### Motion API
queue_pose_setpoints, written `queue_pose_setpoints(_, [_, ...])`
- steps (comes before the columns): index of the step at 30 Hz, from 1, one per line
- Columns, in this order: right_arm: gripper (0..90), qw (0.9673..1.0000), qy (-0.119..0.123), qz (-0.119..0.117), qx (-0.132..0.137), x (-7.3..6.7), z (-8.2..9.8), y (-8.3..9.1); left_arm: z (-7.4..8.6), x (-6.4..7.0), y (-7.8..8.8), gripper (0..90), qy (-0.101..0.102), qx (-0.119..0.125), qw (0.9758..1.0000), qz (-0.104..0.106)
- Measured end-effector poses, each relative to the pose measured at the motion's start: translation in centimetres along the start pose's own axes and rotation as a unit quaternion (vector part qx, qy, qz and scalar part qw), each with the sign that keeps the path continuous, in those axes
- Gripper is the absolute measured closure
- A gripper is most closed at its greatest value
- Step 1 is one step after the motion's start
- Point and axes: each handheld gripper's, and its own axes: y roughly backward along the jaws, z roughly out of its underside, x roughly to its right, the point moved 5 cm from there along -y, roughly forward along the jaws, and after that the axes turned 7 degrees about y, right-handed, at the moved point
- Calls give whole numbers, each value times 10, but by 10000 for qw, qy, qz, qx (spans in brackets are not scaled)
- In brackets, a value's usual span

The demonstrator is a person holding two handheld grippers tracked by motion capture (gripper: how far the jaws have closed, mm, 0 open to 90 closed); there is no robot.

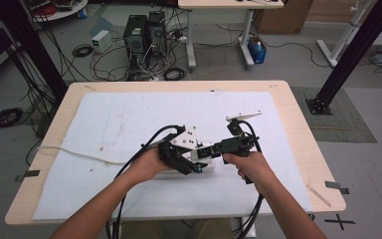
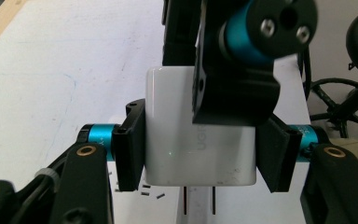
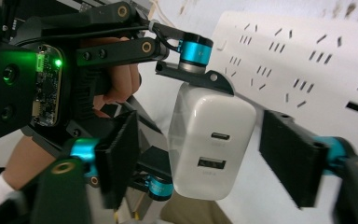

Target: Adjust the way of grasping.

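We are looking at a white charger [image 2: 193, 149], a blocky wall adapter with two metal prongs [image 2: 199, 206] sticking out of one face and two ports [image 3: 216, 149] on the opposite face. The left gripper [image 2: 200, 151] is clamping it: both black pads [image 2: 131, 144] are pressing flat against its two sides, so the jaws are standing narrow, closed on the charger. In the left gripper view the prongs are pointing down toward the white mat.

The right gripper [image 3: 209, 154] is coming in on the port face. Its jaws are sitting one on each side of the charger with a gap showing on both sides; the pads [image 3: 291, 156] are not pressing yet. No earlier picture is at hand, so we are noting only that they are standing half-wide around it.

In the high view both grippers are meeting [image 1: 201, 152] over the near half of the table, a little right of its middle, close to the near edge of the white mat [image 1: 129, 119]. A hand [image 1: 151, 163] is carrying the left gripper and another hand [image 1: 248, 167] the right one.

A white power strip [image 3: 307, 51] is lying on the mat just behind the charger, its rows of slots facing up. Its white cord [image 1: 74, 152] is trailing toward the left edge of the table [image 1: 59, 114].
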Motion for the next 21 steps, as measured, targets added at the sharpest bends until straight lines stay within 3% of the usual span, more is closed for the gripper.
queue_pose_setpoints(11, [458,9997,-239,-88,-53,1,0,-5,-1,1,0,426,-90,24,10000,-30])
queue_pose_setpoints(17, [532,9993,-338,-155,51,4,2,-5,-1,1,0,426,-115,13,9999,-87])
queue_pose_setpoints(21, [589,9978,-585,-285,132,7,3,-4,-1,2,-1,426,-171,-16,9998,-109])
